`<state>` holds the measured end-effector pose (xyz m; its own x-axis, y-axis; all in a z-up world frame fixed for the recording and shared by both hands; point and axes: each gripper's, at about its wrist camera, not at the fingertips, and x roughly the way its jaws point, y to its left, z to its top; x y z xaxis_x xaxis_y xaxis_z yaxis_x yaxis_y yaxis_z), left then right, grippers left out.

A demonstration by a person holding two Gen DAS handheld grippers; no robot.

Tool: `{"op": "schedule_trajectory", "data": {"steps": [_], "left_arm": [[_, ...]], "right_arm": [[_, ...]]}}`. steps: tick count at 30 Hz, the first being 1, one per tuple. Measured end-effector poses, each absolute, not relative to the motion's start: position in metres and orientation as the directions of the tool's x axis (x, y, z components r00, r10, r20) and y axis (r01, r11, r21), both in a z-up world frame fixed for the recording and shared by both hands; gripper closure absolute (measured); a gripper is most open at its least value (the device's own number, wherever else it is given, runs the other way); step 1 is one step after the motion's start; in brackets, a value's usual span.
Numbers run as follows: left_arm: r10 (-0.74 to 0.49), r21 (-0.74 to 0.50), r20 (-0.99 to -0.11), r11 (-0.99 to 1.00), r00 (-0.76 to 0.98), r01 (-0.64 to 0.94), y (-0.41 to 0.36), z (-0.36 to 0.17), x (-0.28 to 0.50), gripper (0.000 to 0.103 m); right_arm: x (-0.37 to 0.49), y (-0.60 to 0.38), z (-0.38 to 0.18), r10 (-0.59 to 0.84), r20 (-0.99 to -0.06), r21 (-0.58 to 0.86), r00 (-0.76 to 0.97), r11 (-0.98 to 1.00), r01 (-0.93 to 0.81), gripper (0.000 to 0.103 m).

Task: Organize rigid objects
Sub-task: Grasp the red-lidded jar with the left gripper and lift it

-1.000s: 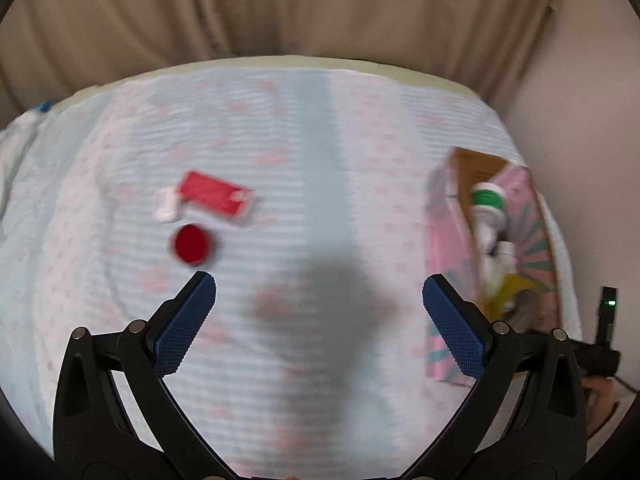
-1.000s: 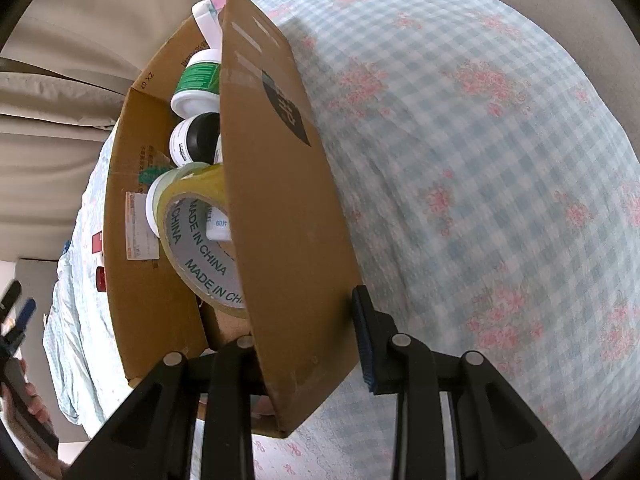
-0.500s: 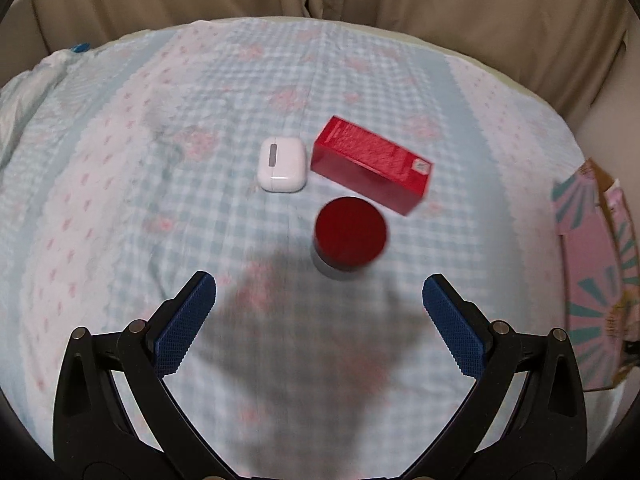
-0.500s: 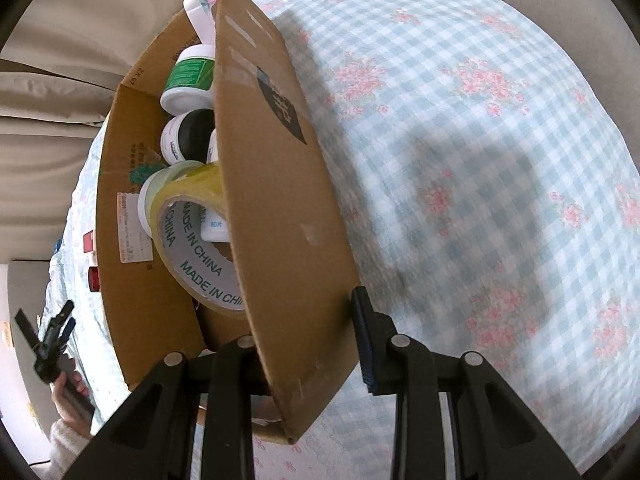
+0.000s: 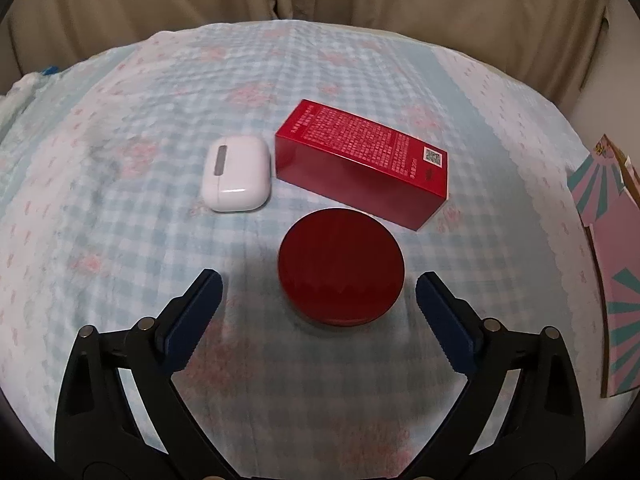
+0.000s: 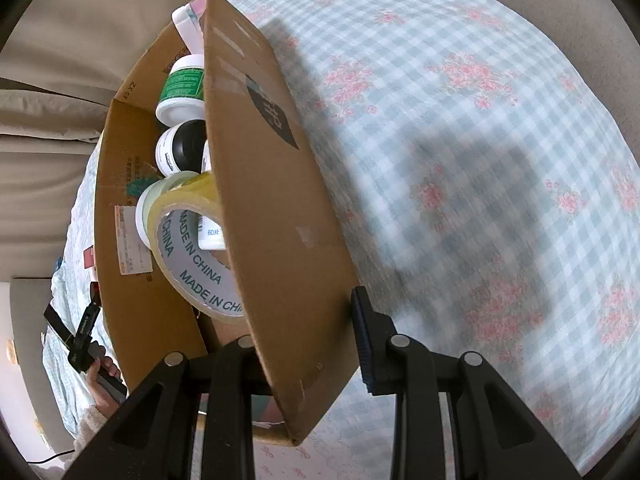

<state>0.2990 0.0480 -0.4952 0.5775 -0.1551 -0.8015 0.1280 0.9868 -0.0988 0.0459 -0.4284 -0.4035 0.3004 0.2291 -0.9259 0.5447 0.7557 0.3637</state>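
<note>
The red tin (image 5: pixel 340 266) lay on the cloth (image 5: pixel 120 240) between my left claw's (image 5: pixel 318 300) wide-open, empty jaws; a second before it sat far off. Behind it: case (image 5: pixel 236 174), carton (image 5: pixel 360 160). My right claw (image 6: pixel 304 340) stayed clamped on the box (image 6: pixel 276 216) wall. Grasp came next, I judged.

The tin (image 5: pixel 340 266) lies before the carton (image 5: pixel 362 161); the earbud case (image 5: pixel 235 173) sits left of the carton.
</note>
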Motion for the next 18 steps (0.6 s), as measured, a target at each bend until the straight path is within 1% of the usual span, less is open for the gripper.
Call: {"op": "schedule_trajectory", "data": {"steps": [1, 3, 4, 6, 7, 8, 9, 12, 18], "left_arm": [[-0.154, -0.095, -0.800, 0.987, 0.579, 0.131, 0.0472, -0.4964, 0.3000, 0.009], [-0.151, -0.092, -0.805, 0.987, 0.574, 0.130, 0.0462, -0.4987, 0.3021, 0.025], [-0.143, -0.085, -0.812, 0.988, 0.566, 0.127, 0.0454, -0.5006, 0.3045, 0.027], [-0.137, -0.074, -0.812, 0.989, 0.568, 0.131, 0.0450, -0.5004, 0.3053, 0.038], [-0.153, -0.086, -0.810, 0.986, 0.566, 0.144, 0.0447, -0.5003, 0.3064, 0.041], [-0.163, -0.093, -0.809, 0.984, 0.564, 0.151, 0.0444, -0.5000, 0.3072, 0.050], [-0.165, -0.090, -0.809, 0.983, 0.564, 0.159, 0.0429, -0.4995, 0.3074, 0.051], [-0.145, -0.064, -0.813, 0.985, 0.565, 0.162, 0.0404, -0.4989, 0.3091, 0.051], [-0.126, -0.062, -0.817, 0.989, 0.562, 0.132, 0.0406, -0.4949, 0.3051, 0.051]], "right_arm": [[0.0458, -0.4286, -0.4036, 0.230, -0.926, 0.364, 0.300, 0.756, 0.544, 0.076], [0.0456, -0.4278, -0.4043, 0.229, -0.926, 0.364, 0.301, 0.755, 0.546, 0.076], [0.0450, -0.4287, -0.4048, 0.229, -0.925, 0.365, 0.302, 0.754, 0.546, 0.076], [0.0438, -0.4291, -0.4054, 0.230, -0.924, 0.369, 0.307, 0.750, 0.549, 0.076], [0.0433, -0.4292, -0.4056, 0.229, -0.923, 0.370, 0.309, 0.749, 0.550, 0.076], [0.0435, -0.4292, -0.4058, 0.228, -0.923, 0.370, 0.310, 0.748, 0.550, 0.076], [0.0429, -0.4294, -0.4061, 0.228, -0.922, 0.371, 0.312, 0.747, 0.551, 0.076], [0.0405, -0.4311, -0.4057, 0.228, -0.921, 0.375, 0.317, 0.744, 0.553, 0.076], [0.0397, -0.4318, -0.4054, 0.229, -0.920, 0.377, 0.320, 0.742, 0.555, 0.076]]}}
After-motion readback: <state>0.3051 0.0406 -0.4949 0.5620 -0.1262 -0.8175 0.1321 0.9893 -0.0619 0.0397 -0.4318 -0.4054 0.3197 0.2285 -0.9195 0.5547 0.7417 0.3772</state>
